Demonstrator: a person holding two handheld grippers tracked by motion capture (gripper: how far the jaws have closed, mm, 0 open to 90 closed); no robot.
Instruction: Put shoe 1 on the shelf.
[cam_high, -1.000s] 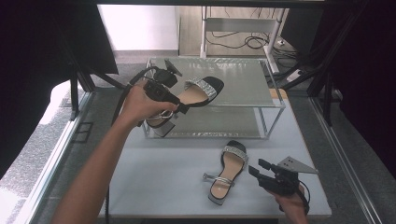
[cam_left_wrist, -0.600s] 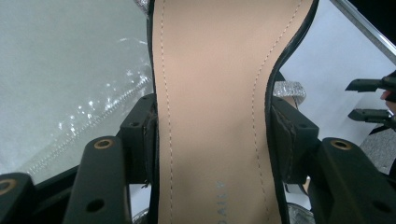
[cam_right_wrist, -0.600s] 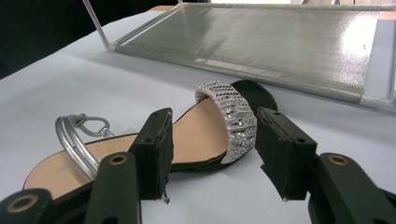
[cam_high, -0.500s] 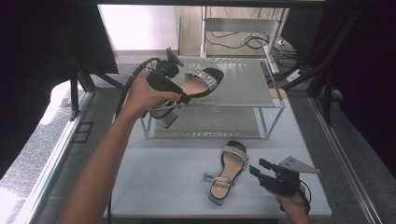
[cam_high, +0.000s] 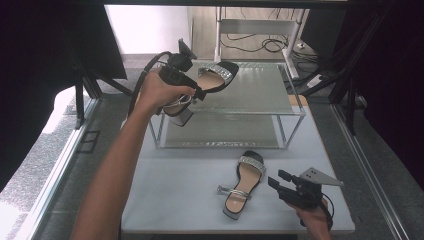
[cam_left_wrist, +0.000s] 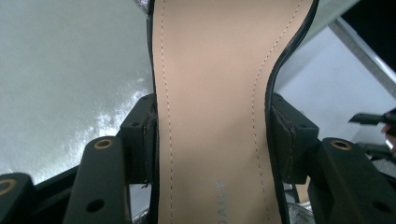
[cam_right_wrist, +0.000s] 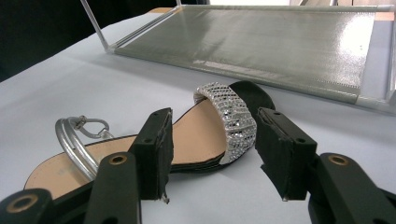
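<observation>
The job appears to be about half done, judged as moving a pair of sandals onto the two-tier rack: the left gripper pinches the first sandal across its insole, toe out over the rack's upper shelf and heel hanging off that shelf's left edge, not yet set down, while the second sandal lies on the table in front of the rack. The right gripper waits just beside that sandal with its jaws spread and empty. Compared with a second ago, the held sandal has risen and moved farther over the top shelf, and the right gripper has not moved.
</observation>
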